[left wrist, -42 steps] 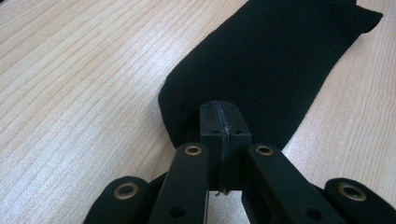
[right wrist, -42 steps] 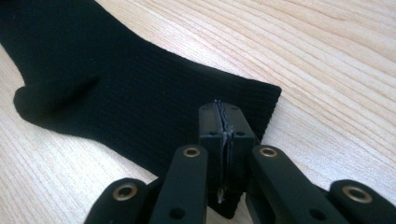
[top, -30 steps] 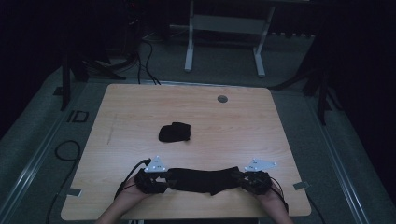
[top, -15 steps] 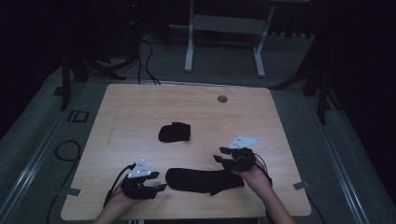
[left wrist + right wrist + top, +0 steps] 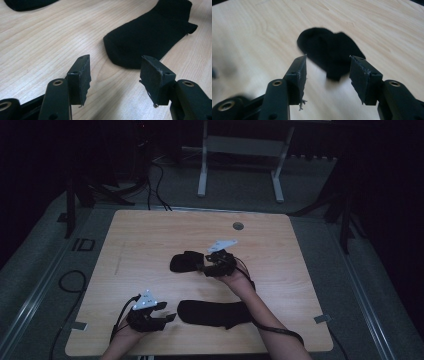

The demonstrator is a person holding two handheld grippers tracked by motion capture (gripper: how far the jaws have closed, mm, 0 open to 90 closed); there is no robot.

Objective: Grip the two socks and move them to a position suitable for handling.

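**Entry: two grippers, two socks, one table — both sets of jaws released**

Left gripper (image 5: 161,318): I saw it low at the near left corner of the table (image 5: 150,240), forearm coming in from the bottom edge, jaws pointing right towards the flat sock (image 5: 215,313). In the left gripper view the jaws stood apart over bare wood with nothing between them; the sock's rounded end lay just beyond the tips, not touching. I logged it as released.

Right gripper (image 5: 202,268): I saw it out over the middle of the table, arm stretched forward across the flat sock's right end, jaws pointing left at the bunched sock (image 5: 185,261). In the right gripper view the bunched sock (image 5: 329,53) lay just ahead of the spread pads, part of it showing in the gap; I saw no pad pressing on it. Its jaws had just been opening. Logged as released, holding nothing.

Flat sock: stretched out lengthwise near the front edge, between the left gripper and the right forearm.

Bunched sock: folded in a small heap at mid-table, well apart from the flat one.

Changes against the earlier pictures: a second before, I had both grippers at the two ends of the flat sock by the front edge. Since then the right one had left that end and travelled up to the bunched sock, while the left had drawn slightly off the near end. The bunched sock lay where it had been.
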